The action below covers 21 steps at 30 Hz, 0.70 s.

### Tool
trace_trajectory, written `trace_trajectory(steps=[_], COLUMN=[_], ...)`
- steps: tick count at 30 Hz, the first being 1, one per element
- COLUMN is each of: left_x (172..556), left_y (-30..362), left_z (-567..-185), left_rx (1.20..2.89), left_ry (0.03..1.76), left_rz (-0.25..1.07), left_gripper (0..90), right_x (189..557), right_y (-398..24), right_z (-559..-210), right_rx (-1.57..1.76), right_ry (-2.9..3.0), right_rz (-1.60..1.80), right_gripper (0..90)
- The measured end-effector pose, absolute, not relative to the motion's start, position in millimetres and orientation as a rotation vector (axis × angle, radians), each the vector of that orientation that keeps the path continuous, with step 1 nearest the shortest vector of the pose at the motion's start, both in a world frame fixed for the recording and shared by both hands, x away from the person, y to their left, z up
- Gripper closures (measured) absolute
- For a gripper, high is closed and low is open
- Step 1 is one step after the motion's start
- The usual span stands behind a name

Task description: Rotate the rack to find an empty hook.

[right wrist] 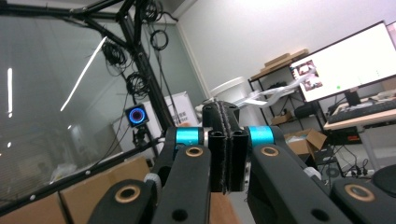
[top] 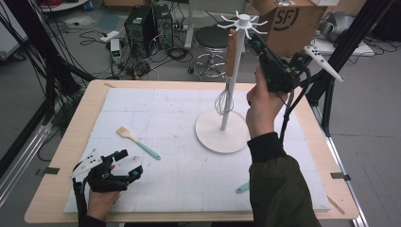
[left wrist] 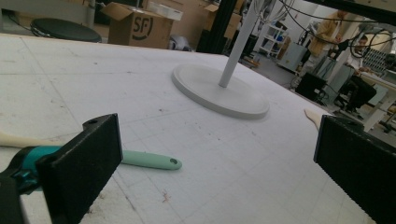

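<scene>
Table (top: 56, 156) of pale wood is covered by a white gridded mat (top: 165, 142). On the mat a white stand (top: 222, 130) is set upright, its round base right of centre and its pole topped by a ring of hooks. A whisk (top: 226, 80) with a wooden handle is hung from 1 hook, its wire head beside the pole. A brush (top: 138, 142) with a mint-green handle is laid flat on the mat, left of the base and well apart from it. The right gripper (top: 253, 40) is held raised near the hook ring, its jaws pressed together on nothing visible. The left gripper (top: 124, 163) is rested low at the near-left of the mat, jaws spread wide, just beside the brush handle.
</scene>
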State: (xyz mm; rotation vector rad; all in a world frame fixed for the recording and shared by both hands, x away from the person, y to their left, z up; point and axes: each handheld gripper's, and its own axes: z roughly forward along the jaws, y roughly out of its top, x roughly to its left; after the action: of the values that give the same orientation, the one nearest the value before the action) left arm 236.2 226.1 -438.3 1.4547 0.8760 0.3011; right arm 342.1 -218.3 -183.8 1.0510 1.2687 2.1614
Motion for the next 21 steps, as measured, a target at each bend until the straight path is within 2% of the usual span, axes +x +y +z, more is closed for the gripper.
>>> trace_trajectory(steps=[10,21], left_x=[234.1,230.1], left_y=[230.0,230.3], left_z=[-438.0,-437.4], left_rx=[1.456,1.456], left_ry=[0.877,0.882], left_rz=[0.308,0.316], left_gripper=[1.7,1.7], right_x=[341.4,334.7], right_y=[-199.4,-204.0], right_z=[-179.6,-197.5], right_rx=[1.033,1.036], right_ry=[1.298,1.293], right_rz=[2.144,2.130], right_gripper=[90.0,90.0])
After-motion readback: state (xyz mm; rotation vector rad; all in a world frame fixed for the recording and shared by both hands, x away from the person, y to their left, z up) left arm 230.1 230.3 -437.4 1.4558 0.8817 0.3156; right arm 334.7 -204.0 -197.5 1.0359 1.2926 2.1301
